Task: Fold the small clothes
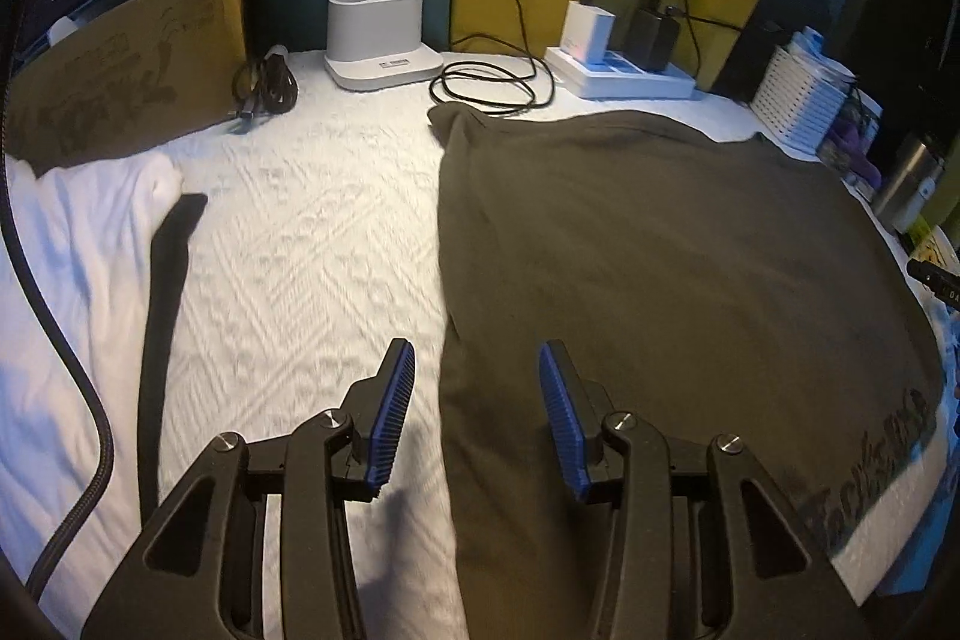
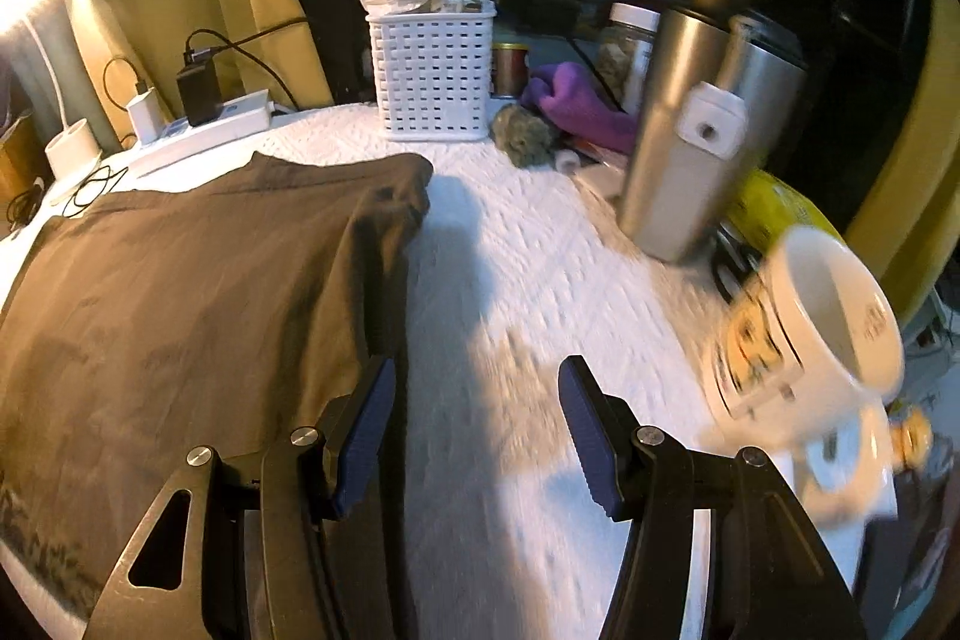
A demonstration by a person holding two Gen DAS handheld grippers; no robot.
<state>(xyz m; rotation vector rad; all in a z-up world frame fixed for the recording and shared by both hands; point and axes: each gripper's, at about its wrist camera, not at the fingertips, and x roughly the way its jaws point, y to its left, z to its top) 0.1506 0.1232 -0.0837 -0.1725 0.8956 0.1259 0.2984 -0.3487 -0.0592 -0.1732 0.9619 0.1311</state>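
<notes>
A dark olive garment (image 1: 672,268) lies flat on the white textured cover (image 1: 300,244), folded along its left edge. My left gripper (image 1: 477,370) is open and empty, straddling that left edge near the front. In the right wrist view the same garment (image 2: 198,280) fills the left half. My right gripper (image 2: 477,388) is open and empty, its left finger (image 2: 366,424) over the garment's right edge and its right finger over bare cover. A white garment (image 1: 66,268) with a black strip (image 1: 165,316) lies at far left.
At the back stand a cardboard box (image 1: 126,58), a white lamp base (image 1: 378,40), a power strip (image 1: 618,70) with chargers and coiled cables (image 1: 486,88). On the right are a white basket (image 2: 429,70), a steel tumbler (image 2: 690,124) and a white mug (image 2: 804,334).
</notes>
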